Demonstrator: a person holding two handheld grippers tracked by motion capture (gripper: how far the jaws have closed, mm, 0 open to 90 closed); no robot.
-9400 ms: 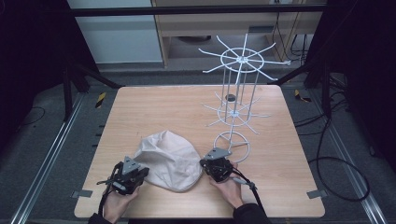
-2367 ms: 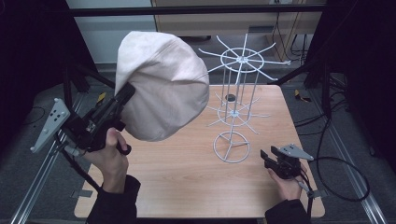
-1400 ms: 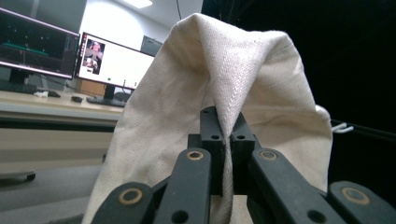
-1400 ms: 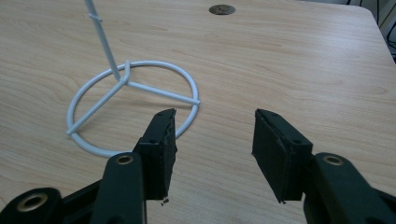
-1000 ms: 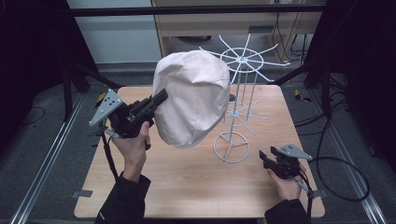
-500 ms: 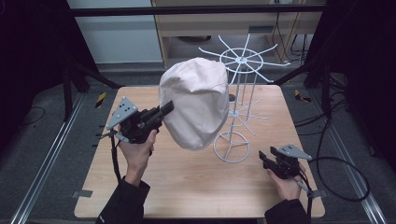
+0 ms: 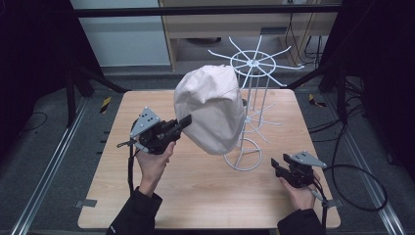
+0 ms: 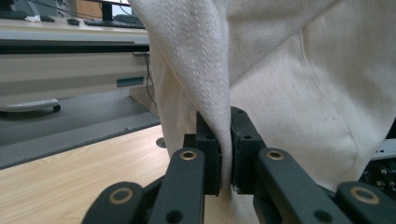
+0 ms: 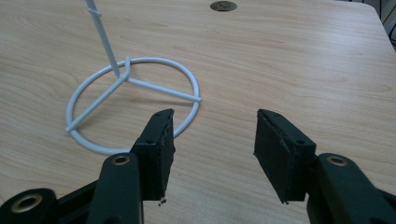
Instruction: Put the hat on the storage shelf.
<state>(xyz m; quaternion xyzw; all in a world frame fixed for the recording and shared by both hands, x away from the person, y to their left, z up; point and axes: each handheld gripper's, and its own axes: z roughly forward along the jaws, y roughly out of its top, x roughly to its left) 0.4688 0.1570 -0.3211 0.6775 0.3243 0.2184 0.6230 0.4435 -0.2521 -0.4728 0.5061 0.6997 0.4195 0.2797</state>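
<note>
A cream cloth hat [image 7: 210, 110] hangs in the air over the middle of the table, right against the left side of a white wire stand [image 7: 253, 62]. My left gripper [image 7: 186, 120] holds it from the left. In the left gripper view, a fold of the hat [image 8: 289, 93] runs between the pads of my left gripper [image 8: 224, 126]; the jaws have just been opening slightly, with the cloth still pinched. My right gripper [image 7: 275, 165] rests at the table's front right, open. Its jaws [image 9: 215, 126] have nothing between them and point at the stand's base ring [image 9: 77, 100].
The stand has a spoked wheel on top, a smaller spoked tier [image 7: 259, 122] lower down and a ring base [image 7: 243, 154] on the wooden table [image 7: 195, 196]. A small round dark insert [image 9: 223, 5] sits in the tabletop. Dark floor and rails surround the table.
My left hand has brought the hat down and to the right, closer to the wire stand. The right gripper has stayed where it was.
</note>
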